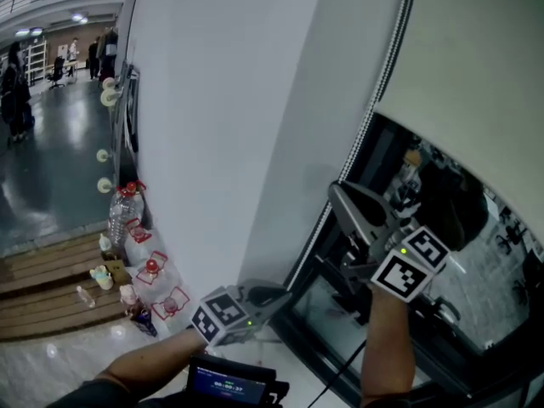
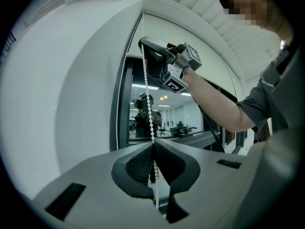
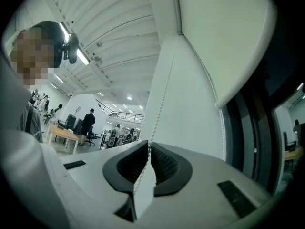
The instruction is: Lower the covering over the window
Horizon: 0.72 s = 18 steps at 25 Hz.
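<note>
The white beaded cord (image 2: pixel 148 104) is pinched between the nearly meeting jaws of the right gripper (image 3: pixel 149 146), set high on the loop, and is clamped in the fully closed jaws of the left gripper (image 2: pixel 153 144) lower down. Only the upper part of the dark-framed window (image 1: pixel 442 262) is covered by the cream fabric roller blind (image 1: pixel 476 58). A hand-over-hand pull is judged to be in hand. A steady downward draw by the right gripper is probably called for next, with the left grip let go.

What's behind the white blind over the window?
Below the blind, dark window glass shows; whatever lies behind the fabric itself is covered, unseen.
</note>
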Each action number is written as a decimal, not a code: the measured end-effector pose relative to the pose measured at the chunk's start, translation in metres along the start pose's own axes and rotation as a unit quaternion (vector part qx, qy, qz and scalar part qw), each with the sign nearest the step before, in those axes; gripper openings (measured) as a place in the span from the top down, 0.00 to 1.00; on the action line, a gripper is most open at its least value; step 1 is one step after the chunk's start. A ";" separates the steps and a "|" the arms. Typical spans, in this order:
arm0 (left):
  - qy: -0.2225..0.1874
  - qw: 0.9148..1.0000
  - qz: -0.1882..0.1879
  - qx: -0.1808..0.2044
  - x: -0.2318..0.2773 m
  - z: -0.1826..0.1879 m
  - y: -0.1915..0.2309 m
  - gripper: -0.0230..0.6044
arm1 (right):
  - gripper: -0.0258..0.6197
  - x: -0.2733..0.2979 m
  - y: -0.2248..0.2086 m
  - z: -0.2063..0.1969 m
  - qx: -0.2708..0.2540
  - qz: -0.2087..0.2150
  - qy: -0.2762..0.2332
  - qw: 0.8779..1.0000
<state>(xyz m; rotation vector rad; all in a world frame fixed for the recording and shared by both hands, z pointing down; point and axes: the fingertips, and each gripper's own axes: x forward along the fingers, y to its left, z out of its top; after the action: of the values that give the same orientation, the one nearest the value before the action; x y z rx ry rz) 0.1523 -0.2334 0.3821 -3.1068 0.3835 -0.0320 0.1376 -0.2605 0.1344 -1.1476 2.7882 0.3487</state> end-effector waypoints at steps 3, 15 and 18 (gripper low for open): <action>0.000 1.000 -0.002 -0.006 0.000 -0.001 0.003 0.97 | 0.95 -0.001 -0.003 -0.001 0.022 -0.001 -0.003 1.000; 0.025 0.999 -0.004 -0.023 0.002 -0.025 0.009 0.97 | 0.95 -0.007 0.003 -0.025 -0.007 -0.017 0.008 1.000; 0.039 0.999 -0.005 -0.029 0.002 -0.039 0.008 0.97 | 0.95 -0.010 0.007 -0.037 -0.015 -0.019 0.017 1.000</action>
<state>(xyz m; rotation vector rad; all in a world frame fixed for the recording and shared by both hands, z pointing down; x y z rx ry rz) 0.1518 -0.2421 0.4212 -3.1716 0.3769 -0.1459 0.1393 -0.2578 0.1736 -1.2224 2.7946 0.3731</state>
